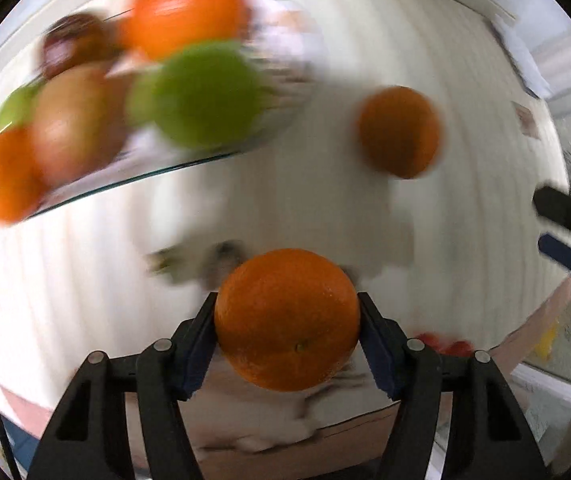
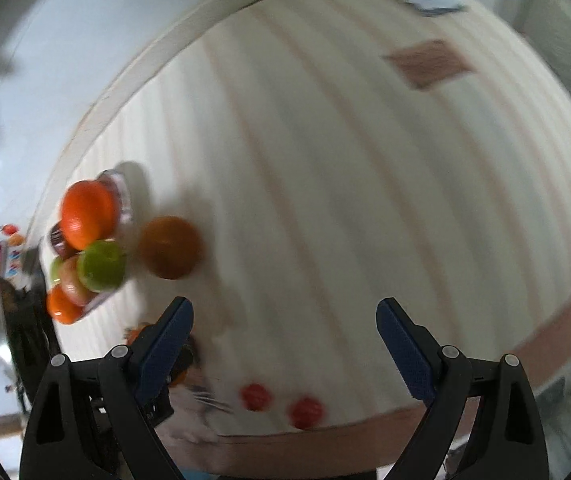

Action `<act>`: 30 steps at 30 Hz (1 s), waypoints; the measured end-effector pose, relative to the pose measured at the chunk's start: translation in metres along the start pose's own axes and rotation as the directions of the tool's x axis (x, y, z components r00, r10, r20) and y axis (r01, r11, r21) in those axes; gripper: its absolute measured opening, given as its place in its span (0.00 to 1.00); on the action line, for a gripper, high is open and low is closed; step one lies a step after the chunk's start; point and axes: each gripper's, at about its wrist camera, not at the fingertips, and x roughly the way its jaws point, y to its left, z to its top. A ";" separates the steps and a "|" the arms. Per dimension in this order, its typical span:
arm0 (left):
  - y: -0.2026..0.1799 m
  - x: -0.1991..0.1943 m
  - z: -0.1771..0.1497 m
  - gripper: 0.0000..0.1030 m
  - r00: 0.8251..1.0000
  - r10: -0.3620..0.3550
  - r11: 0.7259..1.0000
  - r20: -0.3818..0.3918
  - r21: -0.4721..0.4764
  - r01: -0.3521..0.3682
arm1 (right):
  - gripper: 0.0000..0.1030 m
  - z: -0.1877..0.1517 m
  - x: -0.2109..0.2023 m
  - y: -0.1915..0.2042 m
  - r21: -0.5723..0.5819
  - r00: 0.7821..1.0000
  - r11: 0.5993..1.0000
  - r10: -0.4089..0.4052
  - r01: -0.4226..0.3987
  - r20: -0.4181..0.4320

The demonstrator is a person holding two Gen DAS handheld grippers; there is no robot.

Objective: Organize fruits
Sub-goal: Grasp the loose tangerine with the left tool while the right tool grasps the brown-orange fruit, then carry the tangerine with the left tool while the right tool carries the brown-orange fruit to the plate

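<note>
Plainly, the left gripper (image 1: 287, 320) clamped an orange (image 1: 287, 318) in its jaws near the bowl (image 1: 133, 180); the right gripper (image 2: 283, 328) jaws stood open, empty.

Loose orange (image 2: 169, 247) crowds fruit bowl's (image 2: 123, 196) open side.

A round, glossy orange with a dimpled peel (image 1: 287, 318) sits between two blue pads, both touching its sides, its stem dimple facing the camera. A second, duller orange (image 1: 399, 132) lies alone on the white striped tablecloth, just beside a clear glass bowl (image 1: 133, 182). The bowl is heaped with oranges, green apples (image 1: 205, 94), a reddish-brown fruit and a dark one. Two small red round fruits (image 2: 305, 412) lie near the cloth's edge.
</note>
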 end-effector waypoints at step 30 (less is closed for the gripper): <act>0.124 -0.103 0.018 0.61 0.981 -0.070 0.969 0.179 -0.222 0.110 | 0.58 0.018 0.062 0.123 -0.155 0.986 0.975 0.155 -0.162 -0.054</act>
